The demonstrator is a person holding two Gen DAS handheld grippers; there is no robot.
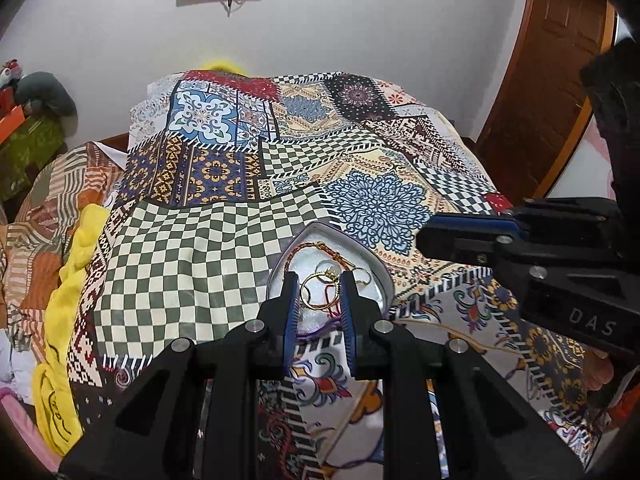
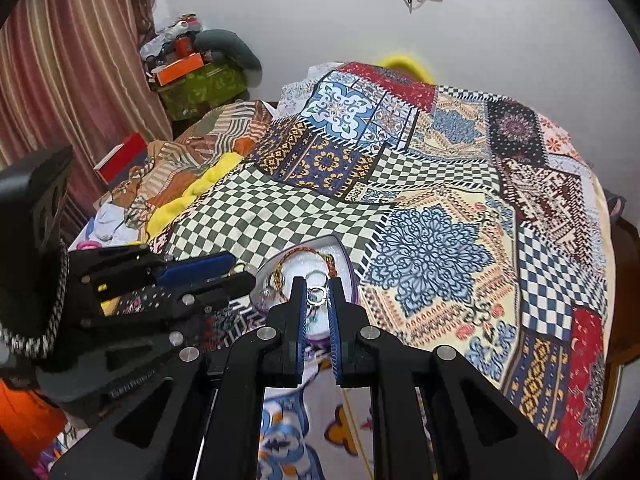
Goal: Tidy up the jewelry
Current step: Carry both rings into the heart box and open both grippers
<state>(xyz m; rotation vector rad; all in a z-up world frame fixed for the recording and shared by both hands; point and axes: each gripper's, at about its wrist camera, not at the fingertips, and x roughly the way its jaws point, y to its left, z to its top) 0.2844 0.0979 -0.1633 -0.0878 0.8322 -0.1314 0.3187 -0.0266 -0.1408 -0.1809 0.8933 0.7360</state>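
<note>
A silver heart-shaped tin (image 1: 380, 276) (image 2: 344, 256) lies on the patchwork bedspread and holds jewelry: a braided red-gold bracelet (image 1: 308, 246) (image 2: 292, 256) and gold hoops (image 1: 316, 292). My left gripper (image 1: 319, 284) hovers over the tin with a gold hoop between its fingertips; the jaws are narrowly apart around it. My right gripper (image 2: 317, 288) is shut on a small silver ring (image 2: 317, 295) just above the tin. In the left wrist view the right gripper (image 1: 424, 236) reaches in from the right; in the right wrist view the left gripper (image 2: 244, 276) comes in from the left.
The patchwork bedspread (image 1: 248, 184) (image 2: 460, 208) covers the bed. A yellow cloth (image 1: 76, 248) and striped bedding (image 2: 180, 168) lie at its left edge. Boxes and clutter (image 2: 192, 76) stand by the curtain. A wooden door (image 1: 552, 92) is at the right.
</note>
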